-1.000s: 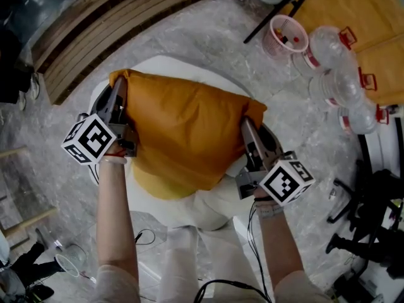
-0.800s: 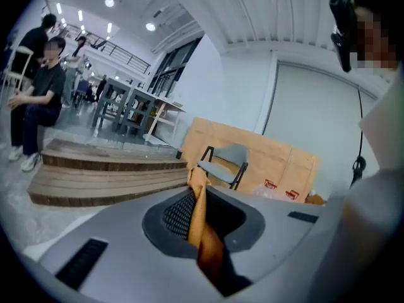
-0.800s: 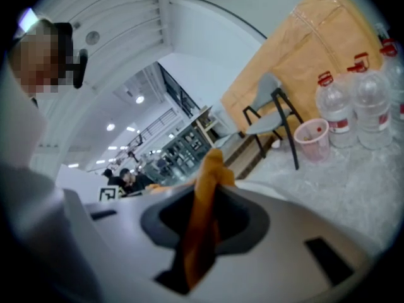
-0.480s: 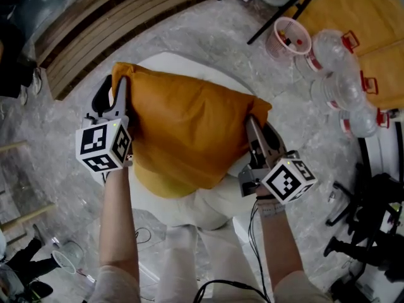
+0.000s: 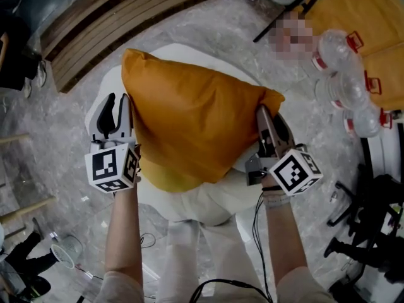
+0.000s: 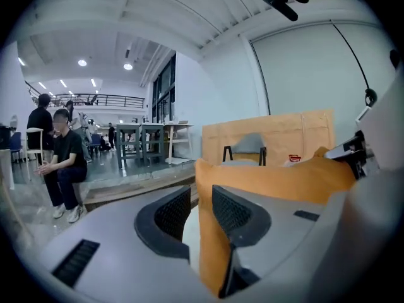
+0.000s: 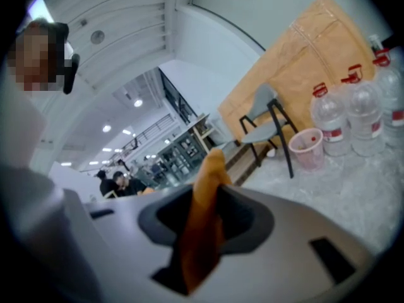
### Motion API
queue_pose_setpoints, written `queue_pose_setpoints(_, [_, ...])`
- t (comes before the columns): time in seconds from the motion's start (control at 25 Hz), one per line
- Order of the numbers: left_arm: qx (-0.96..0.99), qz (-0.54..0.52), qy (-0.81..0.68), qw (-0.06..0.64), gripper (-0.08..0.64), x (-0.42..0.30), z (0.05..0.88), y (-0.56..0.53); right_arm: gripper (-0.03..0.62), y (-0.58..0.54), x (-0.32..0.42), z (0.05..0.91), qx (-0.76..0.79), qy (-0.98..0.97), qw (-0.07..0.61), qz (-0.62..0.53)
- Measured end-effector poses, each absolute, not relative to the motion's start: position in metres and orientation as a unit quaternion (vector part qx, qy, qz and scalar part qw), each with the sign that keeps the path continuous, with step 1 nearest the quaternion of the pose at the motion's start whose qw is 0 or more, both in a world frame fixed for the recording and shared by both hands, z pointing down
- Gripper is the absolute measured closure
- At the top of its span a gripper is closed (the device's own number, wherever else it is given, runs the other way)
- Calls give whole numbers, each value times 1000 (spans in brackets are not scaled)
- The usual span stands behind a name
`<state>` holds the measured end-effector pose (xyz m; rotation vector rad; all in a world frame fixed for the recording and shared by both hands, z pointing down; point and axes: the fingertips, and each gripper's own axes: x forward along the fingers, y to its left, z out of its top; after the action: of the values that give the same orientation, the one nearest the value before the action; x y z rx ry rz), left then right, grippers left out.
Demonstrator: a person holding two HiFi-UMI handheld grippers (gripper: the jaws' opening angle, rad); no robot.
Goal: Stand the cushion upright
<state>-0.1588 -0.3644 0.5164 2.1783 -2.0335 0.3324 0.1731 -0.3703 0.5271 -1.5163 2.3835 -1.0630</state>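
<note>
The orange cushion (image 5: 196,122) stands tilted on its edge on a white round seat (image 5: 170,52), its top left corner pointing up. My left gripper (image 5: 118,115) is at the cushion's left edge, its jaws just opened. In the left gripper view the cushion (image 6: 278,182) lies against the right pad, with a gap to the left pad. My right gripper (image 5: 270,128) is at the cushion's right corner. In the right gripper view that corner (image 7: 205,188) hangs loose between the jaws, which have just been opening, with dark gaps on both sides.
Large water bottles (image 5: 344,74) stand on the floor at the right, near an orange board (image 5: 360,11). Curved wooden steps (image 5: 126,17) run along the far left. Black gear (image 5: 372,232) lies at the lower right. People sit in the distance (image 6: 63,163).
My left gripper let go of the cushion's left corner, rolled and drew back toward me. The cushion's top corner now stands higher. The right gripper kept its place.
</note>
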Motion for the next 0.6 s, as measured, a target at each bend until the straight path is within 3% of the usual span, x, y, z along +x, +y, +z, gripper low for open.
queue_pose_setpoints(0.16, [736,115,-662,79,437,-149,527,-342,451,-370,176,522,-506,788,75,-342])
queue_pose_setpoints(0.24, [741,117,-655,90,444,-144,536,-331,400,-369,181,523,-509,785,83,-343])
queue_pose_setpoints(0.36, [745,115,-649,103,487,-141,544,-313,353,-365,186,524,-514,781,92,-343])
queue_pose_setpoints(0.6, [757,115,-632,121,535,-137,555,-288,336,-355,196,515,-518,786,101,-322])
